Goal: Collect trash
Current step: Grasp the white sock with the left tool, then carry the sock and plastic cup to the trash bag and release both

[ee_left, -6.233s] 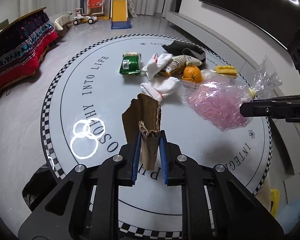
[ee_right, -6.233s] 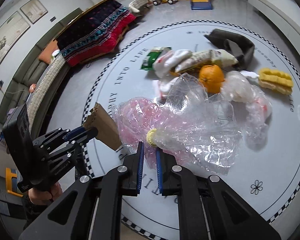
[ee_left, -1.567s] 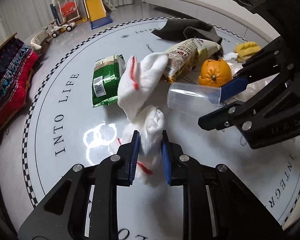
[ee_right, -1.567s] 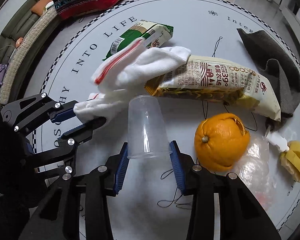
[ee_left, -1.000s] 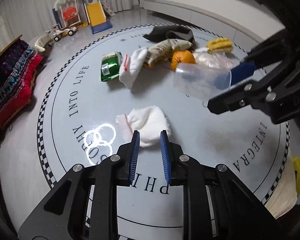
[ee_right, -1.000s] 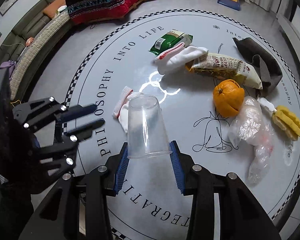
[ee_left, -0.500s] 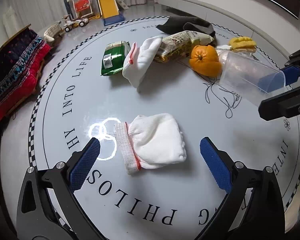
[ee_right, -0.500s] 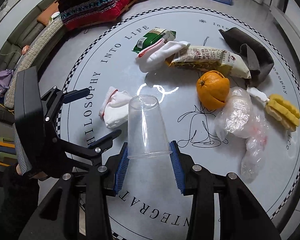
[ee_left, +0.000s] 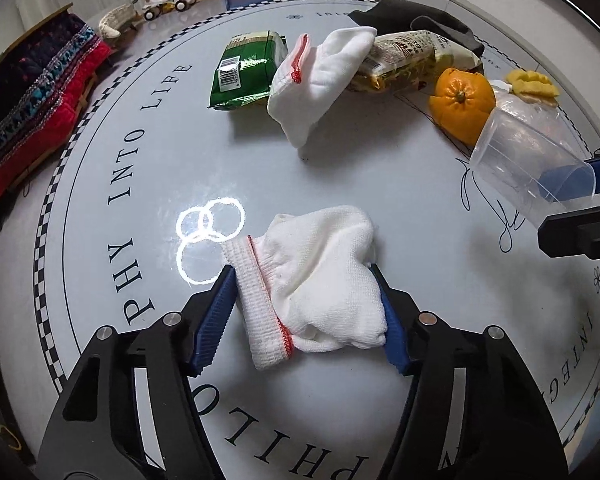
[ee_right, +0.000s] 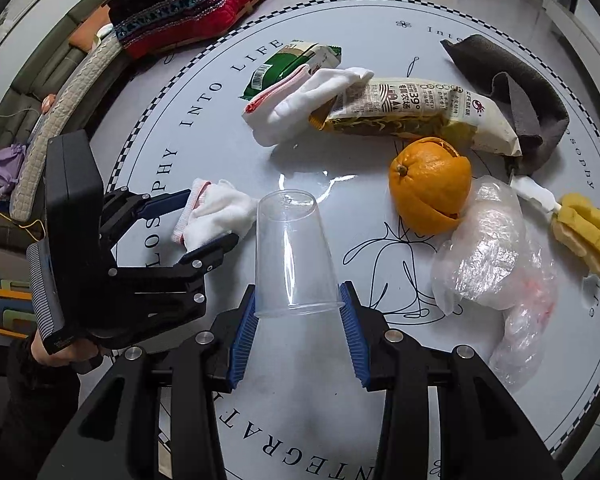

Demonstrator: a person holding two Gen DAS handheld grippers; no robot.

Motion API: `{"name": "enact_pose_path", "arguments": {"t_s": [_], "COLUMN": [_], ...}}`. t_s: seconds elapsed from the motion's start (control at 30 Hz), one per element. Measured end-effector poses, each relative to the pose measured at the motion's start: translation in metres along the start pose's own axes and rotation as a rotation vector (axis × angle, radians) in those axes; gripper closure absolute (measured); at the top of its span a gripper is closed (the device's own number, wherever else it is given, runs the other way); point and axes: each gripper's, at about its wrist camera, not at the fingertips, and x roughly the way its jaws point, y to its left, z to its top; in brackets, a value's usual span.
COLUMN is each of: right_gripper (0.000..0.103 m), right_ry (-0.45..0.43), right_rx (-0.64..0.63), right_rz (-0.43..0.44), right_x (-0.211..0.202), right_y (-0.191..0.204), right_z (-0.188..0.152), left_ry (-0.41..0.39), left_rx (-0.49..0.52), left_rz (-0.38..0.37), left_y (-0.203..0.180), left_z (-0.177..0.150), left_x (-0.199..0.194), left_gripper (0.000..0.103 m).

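Note:
My left gripper (ee_left: 306, 312) is open, its blue pads on either side of a crumpled white sock with a red hem (ee_left: 316, 280) that lies on the round white table (ee_left: 100, 152). The same sock (ee_right: 216, 212) and left gripper (ee_right: 204, 220) show in the right wrist view. My right gripper (ee_right: 298, 328) is shut on a clear plastic cup (ee_right: 292, 252), held above the table; the cup also shows at the right of the left wrist view (ee_left: 532, 160).
On the table lie a second white sock (ee_left: 320, 68), a green packet (ee_left: 244, 68), a noodle packet (ee_right: 412, 112), an orange (ee_right: 430, 184), crumpled clear plastic (ee_right: 496, 260), a yellow sponge brush (ee_right: 584, 228) and a grey cloth (ee_right: 516, 88). A red patterned blanket (ee_left: 24, 104) lies beyond the left edge.
My left gripper dropped the sock, opened wide, and has now come down around it, jaws narrower than half a second ago. The right gripper still holds the cup, moved closer to the table.

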Motion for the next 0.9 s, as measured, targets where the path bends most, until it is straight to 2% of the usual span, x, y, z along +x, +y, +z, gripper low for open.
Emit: {"name": "enact_pose_path", "arguments": {"t_s": [0.13,0.3,0.5,0.67,0.9], "right_gripper": [0.060,0.060,0.060,0.060,0.060], "right_ry": [0.002,-0.005,-0.016,-0.020,-0.002], "right_rx": [0.004,0.001,-0.028,-0.086,-0.203], "right_rz": [0.003,0.002,0.010,0.034,0.084], "right_x": [0.002,-0.003,-0.011,-0.012,0.001], "right_y": [0.001,0.012,0.041,0.088,0.169], "right_z": [0.001,-0.003,-0.009,-0.015,-0.023], "left_ry": [-0.034,-0.045,-0.109,-0.142,-0.156], "left_rx": [-0.001,0.004,-0.054,-0.107,-0.204], "left_rz": [0.020,0.023,0.022,0.066,0.148], "left_y": [-0.001,-0.006,0.012,0.043,0.091], "left_z": [-0.001,-0.007,-0.032,-0.059,-0.118], "left_x": [-0.006,-0.016,-0.060,-0.093,-0.134], "left_gripper": [0.077,0.080,0.080,0.080,0.080]}}
